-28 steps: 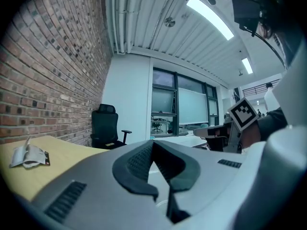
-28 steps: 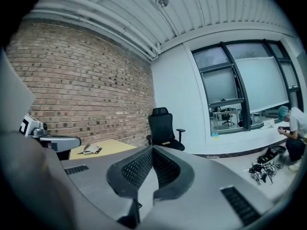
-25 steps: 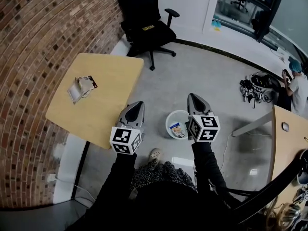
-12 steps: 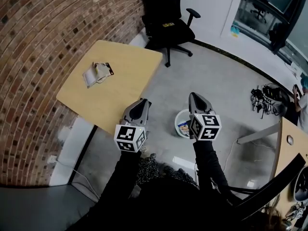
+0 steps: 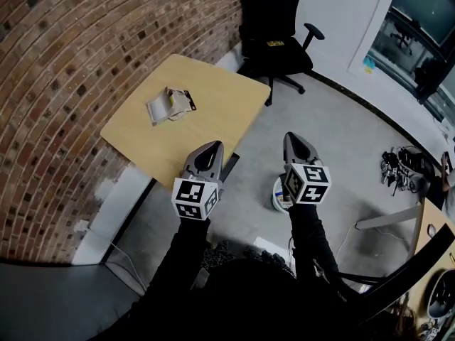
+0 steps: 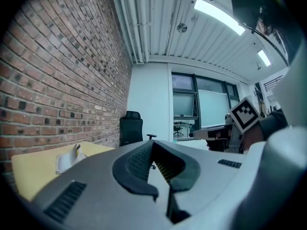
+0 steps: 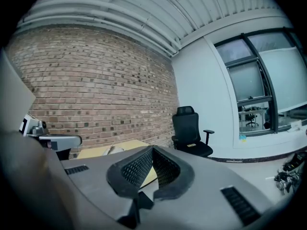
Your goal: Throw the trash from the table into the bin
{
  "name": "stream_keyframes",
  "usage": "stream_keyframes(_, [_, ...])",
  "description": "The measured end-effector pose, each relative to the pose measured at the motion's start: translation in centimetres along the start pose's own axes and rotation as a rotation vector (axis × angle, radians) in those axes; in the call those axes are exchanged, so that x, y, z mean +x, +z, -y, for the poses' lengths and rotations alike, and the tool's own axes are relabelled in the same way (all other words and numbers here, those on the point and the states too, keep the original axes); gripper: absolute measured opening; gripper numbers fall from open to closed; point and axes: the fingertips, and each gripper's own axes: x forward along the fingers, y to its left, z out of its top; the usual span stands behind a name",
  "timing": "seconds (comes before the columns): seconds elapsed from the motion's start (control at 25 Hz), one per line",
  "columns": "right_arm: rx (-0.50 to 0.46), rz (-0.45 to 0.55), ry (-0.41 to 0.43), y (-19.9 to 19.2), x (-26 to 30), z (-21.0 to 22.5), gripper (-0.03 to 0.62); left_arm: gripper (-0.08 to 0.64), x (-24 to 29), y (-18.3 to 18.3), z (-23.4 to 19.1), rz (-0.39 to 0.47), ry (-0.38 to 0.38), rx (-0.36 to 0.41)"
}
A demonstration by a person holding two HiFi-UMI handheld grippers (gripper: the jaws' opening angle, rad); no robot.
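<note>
- Currently, my left gripper (image 5: 212, 148) is clenched with nothing in it. In the left gripper view its two grey jaws with black ribbed pads meet at their tips (image 6: 152, 143).
- My right gripper (image 5: 292, 138) is clenched as well and is empty. In the right gripper view its pads close to a point (image 7: 152, 149) with only air between them.
- I hold both grippers side by side in front of me, roughly level, with black sleeves on my arms.
- From the head view, the left gripper hangs over the near edge of a square, light wooden table (image 5: 220, 109).
- One piece of trash, a crumpled white wrapper with a dark printed corner (image 5: 170, 104), lies on that table top. It sits on the side towards the red brick wall (image 5: 78, 62), well apart from both grippers.
- In the left gripper view the same wrapper (image 6: 67, 160) shows low at the left, lying on the yellow table surface.
- On the grey floor just beside the table stands a round white bin (image 5: 276, 192). My right gripper covers most of it, so I cannot tell what it holds.
- Beyond the table's far corner stands a black office chair with armrests (image 5: 276, 38), in front of a white wall.
- Far to the right, a dark tangle of gear (image 5: 402, 165) lies on the floor.
</note>
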Motion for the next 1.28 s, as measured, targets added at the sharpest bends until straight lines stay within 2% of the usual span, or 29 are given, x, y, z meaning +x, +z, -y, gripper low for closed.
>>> stream_keyframes(0.36, [-0.018, 0.002, 0.053, 1.6, 6.7, -6.2, 0.011, 0.006, -0.7, 1.2, -8.6, 0.013, 0.054, 0.001])
stream_keyframes(0.92, [-0.035, -0.035, 0.168, 0.9, 17.4, -18.5, 0.011, 0.006, -4.4, 0.5, -22.9, 0.0, 0.157, -0.012])
stream_keyframes(1.08, [-0.035, -0.04, 0.172, 0.5, 19.2, -21.3, 0.011, 0.006, -5.2, -0.2, -25.9, -0.002, 0.155, -0.045])
stream_keyframes(1.28, [-0.045, -0.051, 0.175, 0.2, 20.6, -23.9, 0.011, 0.006, -5.7, -0.7, -28.0, -0.011, 0.141, -0.047])
